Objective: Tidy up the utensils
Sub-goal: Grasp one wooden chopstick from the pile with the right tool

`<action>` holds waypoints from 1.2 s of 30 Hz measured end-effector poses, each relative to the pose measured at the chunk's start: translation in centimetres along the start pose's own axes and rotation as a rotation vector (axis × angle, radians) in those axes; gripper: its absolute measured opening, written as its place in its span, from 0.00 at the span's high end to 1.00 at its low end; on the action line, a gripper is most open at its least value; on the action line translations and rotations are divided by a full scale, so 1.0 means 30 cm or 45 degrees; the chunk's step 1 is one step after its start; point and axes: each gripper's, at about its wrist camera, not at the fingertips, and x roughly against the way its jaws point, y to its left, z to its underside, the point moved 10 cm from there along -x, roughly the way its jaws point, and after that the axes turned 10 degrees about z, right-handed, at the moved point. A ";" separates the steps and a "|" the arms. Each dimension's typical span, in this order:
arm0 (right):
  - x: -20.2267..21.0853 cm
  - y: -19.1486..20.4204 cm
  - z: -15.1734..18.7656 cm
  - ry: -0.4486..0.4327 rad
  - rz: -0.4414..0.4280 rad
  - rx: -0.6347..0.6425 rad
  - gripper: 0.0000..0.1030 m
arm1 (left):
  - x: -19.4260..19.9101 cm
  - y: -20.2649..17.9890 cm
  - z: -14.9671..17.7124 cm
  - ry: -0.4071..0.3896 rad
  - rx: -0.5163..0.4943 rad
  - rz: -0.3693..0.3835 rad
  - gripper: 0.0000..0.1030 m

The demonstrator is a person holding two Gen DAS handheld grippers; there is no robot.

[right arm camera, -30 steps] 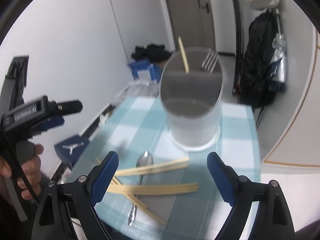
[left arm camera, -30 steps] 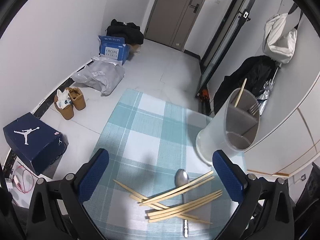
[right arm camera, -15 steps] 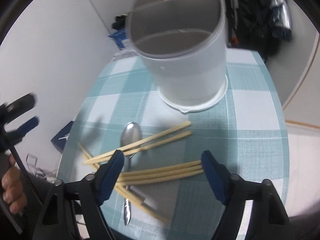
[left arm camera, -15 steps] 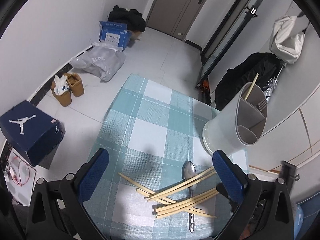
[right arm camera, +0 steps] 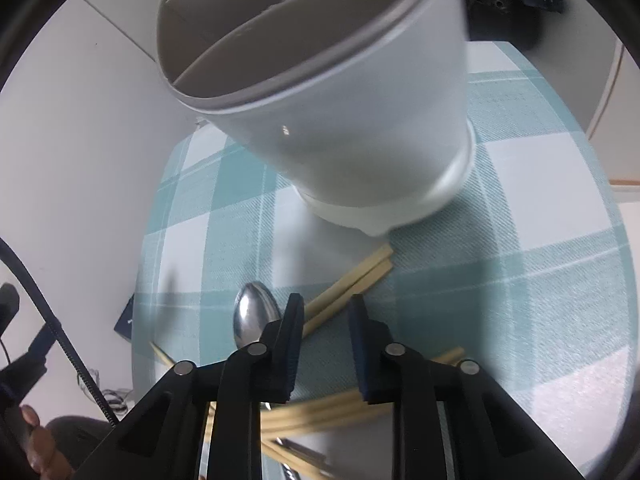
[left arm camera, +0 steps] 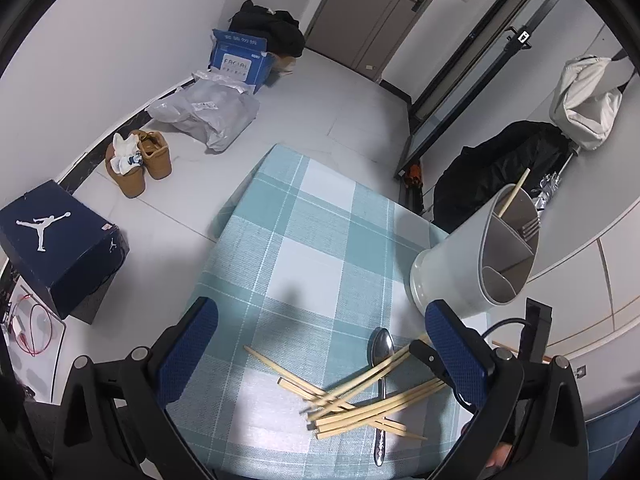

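Inside the white holder (left arm camera: 460,268), a chopstick (left arm camera: 513,194) and fork (left arm camera: 530,229) stand.

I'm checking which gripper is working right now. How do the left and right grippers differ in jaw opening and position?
The left gripper has jaws spread wide and sits above the cloth; the right gripper has jaws narrowed around a pair of chopsticks, low over the pile. The left closes on nothing; the right straddles sticks. Both have blue pads.

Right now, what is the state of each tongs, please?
Left tongs: open wide, holding nothing.
Right tongs: partly closed around pale wooden chopsticks; grip cannot be told.
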 end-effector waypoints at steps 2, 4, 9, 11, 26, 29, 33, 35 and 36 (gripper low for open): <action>-0.017 0.018 -0.013 -0.008 0.000 -0.005 0.88 | -0.002 0.003 -0.001 0.004 0.015 0.004 0.01; -0.027 0.045 -0.024 -0.021 -0.007 0.003 0.93 | 0.000 0.013 -0.002 0.005 0.026 0.002 0.01; -0.041 0.122 -0.043 -0.050 -0.045 0.044 0.98 | -0.001 0.034 -0.006 0.005 0.047 -0.007 0.01; -0.047 0.157 -0.049 -0.053 -0.058 0.080 0.98 | 0.001 0.043 -0.012 0.002 0.059 -0.008 0.01; -0.108 0.330 -0.073 0.006 0.041 0.515 0.93 | 0.023 0.169 -0.057 -0.046 0.252 -0.036 0.01; -0.118 0.350 -0.090 -0.011 0.096 0.599 0.93 | 0.018 0.184 -0.062 -0.042 0.287 -0.028 0.01; -0.137 0.387 -0.114 -0.031 0.163 0.707 0.92 | 0.015 0.197 -0.067 -0.042 0.273 -0.066 0.01; -0.158 0.403 -0.126 -0.043 0.194 0.745 0.92 | 0.012 0.214 -0.069 -0.045 0.268 -0.106 0.01; -0.171 0.417 -0.130 -0.045 0.203 0.753 0.92 | 0.011 0.220 -0.069 -0.047 0.269 -0.111 0.01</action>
